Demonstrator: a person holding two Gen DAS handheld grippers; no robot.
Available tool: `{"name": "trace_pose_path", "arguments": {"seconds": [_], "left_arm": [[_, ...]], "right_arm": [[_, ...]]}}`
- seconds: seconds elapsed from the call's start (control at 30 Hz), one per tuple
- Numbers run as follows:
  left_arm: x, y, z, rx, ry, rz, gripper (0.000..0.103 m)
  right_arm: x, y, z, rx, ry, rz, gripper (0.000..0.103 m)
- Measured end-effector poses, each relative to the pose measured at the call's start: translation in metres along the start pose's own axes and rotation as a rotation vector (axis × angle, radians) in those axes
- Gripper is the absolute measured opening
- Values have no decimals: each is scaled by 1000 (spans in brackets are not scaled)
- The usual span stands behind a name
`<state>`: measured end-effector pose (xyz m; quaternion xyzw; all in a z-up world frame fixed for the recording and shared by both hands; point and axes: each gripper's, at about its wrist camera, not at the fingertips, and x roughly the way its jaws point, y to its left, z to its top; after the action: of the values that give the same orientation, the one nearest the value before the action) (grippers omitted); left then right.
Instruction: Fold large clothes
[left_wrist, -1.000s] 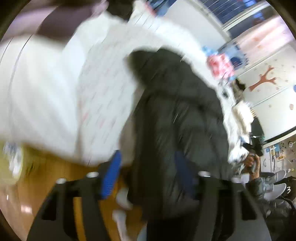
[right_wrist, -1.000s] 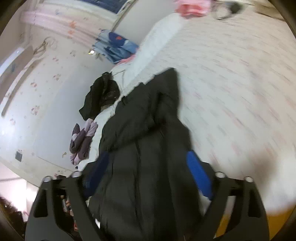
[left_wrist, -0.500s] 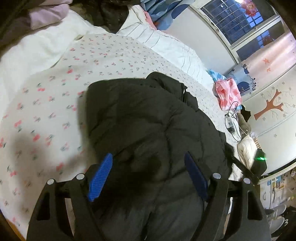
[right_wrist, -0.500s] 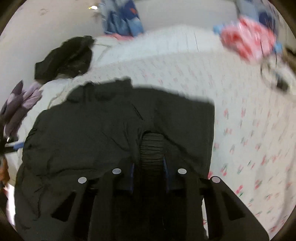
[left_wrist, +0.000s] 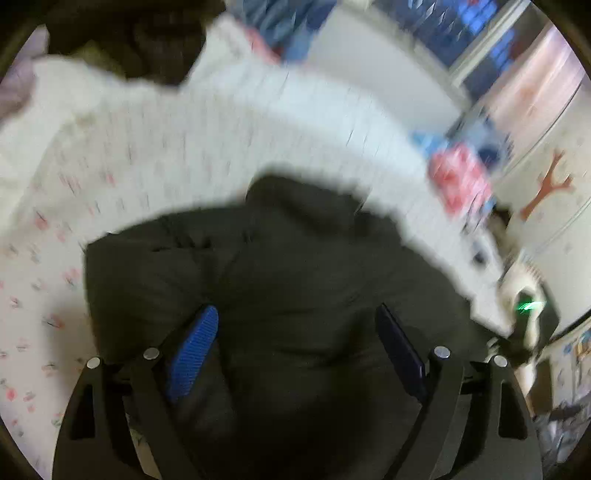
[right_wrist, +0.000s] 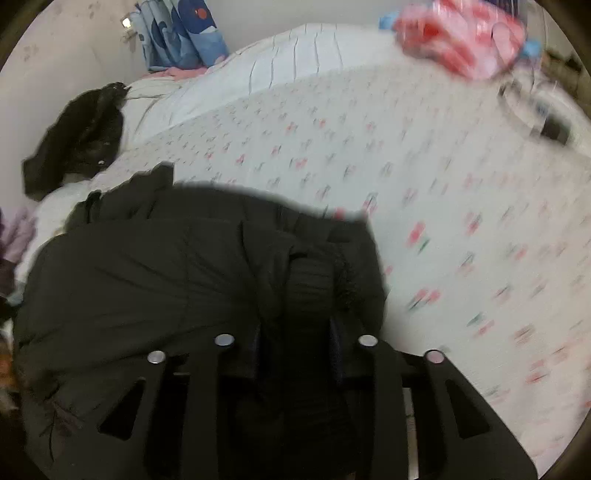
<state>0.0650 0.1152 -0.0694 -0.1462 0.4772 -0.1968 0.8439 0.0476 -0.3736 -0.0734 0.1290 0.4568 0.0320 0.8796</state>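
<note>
**Black padded jacket under both tongs on the flowered bed**

Left tongs (left_wrist: 295, 332): the jaws stand wide and are opening further. Their blue ribbed pads (left_wrist: 192, 354) hang above the large black padded jacket (left_wrist: 277, 280), with dark fabric below the gap but not pressed by either pad. The jacket fills the ground directly under and ahead of these tongs. Beyond it and to the left lies the white bed sheet with small pink flowers (left_wrist: 55, 229), then a white striped quilt (left_wrist: 314, 110). Far to the right is a blurred pink and red cloth (left_wrist: 458, 177).

Right tongs (right_wrist: 295, 332): the jaws are narrow and opening a little, with the ribbed black cuff (right_wrist: 310, 284) of the jacket (right_wrist: 147, 280) between them; it is too dark to tell whether the pads press on it. The jacket spreads mostly to the left of these tongs. To the right and ahead is the flowered sheet (right_wrist: 424, 177). Farther left lies another dark garment (right_wrist: 81, 133), and far ahead on the right the pink and red cloth (right_wrist: 461, 33).
</note>
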Motion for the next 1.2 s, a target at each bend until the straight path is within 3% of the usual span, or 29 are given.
{"name": "trace_pose_path", "arguments": {"seconds": [0.1, 0.17, 0.23, 0.27, 0.3, 0.37, 0.4, 0.47, 0.53, 0.63, 0.7, 0.77, 0.83, 0.9, 0.97, 1.07, 1.13, 1.2], "left_arm": [[-1, 5, -3, 0, 14, 20, 83], [-15, 4, -1, -17, -13, 23, 83], [-20, 4, -2, -9, -27, 34, 84], [-17, 5, -2, -5, -17, 44, 84], [-13, 6, -1, -4, -8, 53, 84], [4, 9, 1, 0, 20, 76, 86], [7, 10, 1, 9, 30, 69, 86], [5, 13, 1, -3, 47, 64, 86], [-10, 14, 4, -20, 45, 45, 86], [-52, 30, 13, -49, -50, 34, 86], [-66, 52, 15, -118, -70, 17, 87], [-61, 70, 14, -162, -39, 12, 89], [-35, 83, 9, -176, 47, 54, 89], [6, 87, 1, -145, 159, 92, 94], [14, 85, 2, -137, 157, 115, 95], [-6, 77, 7, -126, 140, 135, 95], [-32, 75, -1, -91, 130, 88, 95], [-59, 76, -23, -60, 151, 5, 95]], "right_arm": [[-18, 4, 4, -8, -22, -7, 38], [-44, 9, 7, -16, -127, -29, 42], [-68, 18, 8, -37, -245, -15, 59], [-68, 25, 8, -61, -255, -19, 62], [-61, 29, 12, -81, -228, -37, 62], [-11, 30, 11, -104, -22, -103, 65], [9, 23, 8, -82, 39, -62, 70], [14, 13, 9, -21, 60, -37, 70], [-5, 14, 14, -4, 14, -20, 68], [-39, 10, 27, -6, -97, -38, 70], [-40, -1, 38, 26, -98, -68, 78], [-25, -11, 42, 55, -64, -84, 80], [16, -17, 37, 26, 74, -127, 88], [28, -14, 35, -19, 97, -154, 91], [16, -14, 38, 2, 99, -155, 91], [-34, -22, 28, 22, 56, -75, 90], [-62, -30, 12, 38, 57, 0, 91], [-94, -48, -30, 91, 116, 156, 91]]}}
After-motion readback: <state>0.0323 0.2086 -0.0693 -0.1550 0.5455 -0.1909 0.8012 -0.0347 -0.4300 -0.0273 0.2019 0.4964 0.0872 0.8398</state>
